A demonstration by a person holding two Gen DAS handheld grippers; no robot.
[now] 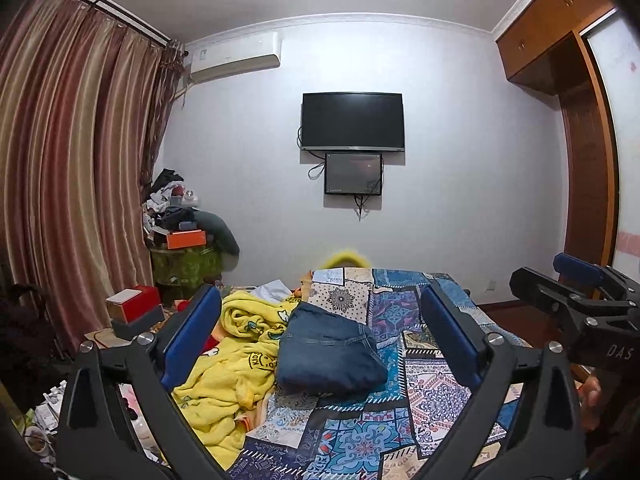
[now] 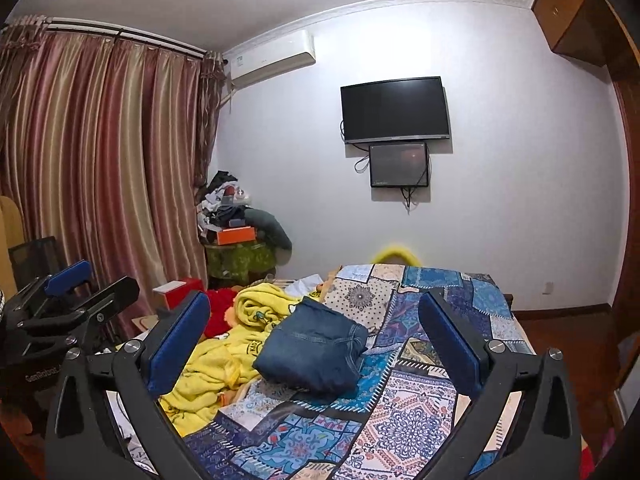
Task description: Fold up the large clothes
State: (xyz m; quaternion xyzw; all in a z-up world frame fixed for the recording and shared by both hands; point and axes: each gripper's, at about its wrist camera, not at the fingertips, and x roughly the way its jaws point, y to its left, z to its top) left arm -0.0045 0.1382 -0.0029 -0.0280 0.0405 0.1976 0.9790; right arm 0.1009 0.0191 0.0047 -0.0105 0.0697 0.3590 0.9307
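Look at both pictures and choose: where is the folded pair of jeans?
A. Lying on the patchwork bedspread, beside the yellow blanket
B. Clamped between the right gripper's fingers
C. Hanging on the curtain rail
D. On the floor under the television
A. The folded jeans lie on the patchwork bedspread next to the yellow blanket, and both the left gripper and right gripper stand open and hold nothing.

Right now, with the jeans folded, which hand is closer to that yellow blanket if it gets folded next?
Probably the left. The left tongs stand open, and their left finger overlaps the crumpled yellow blanket beside the folded jeans. The right tongs, also open, sit further right over the patchwork bedspread.
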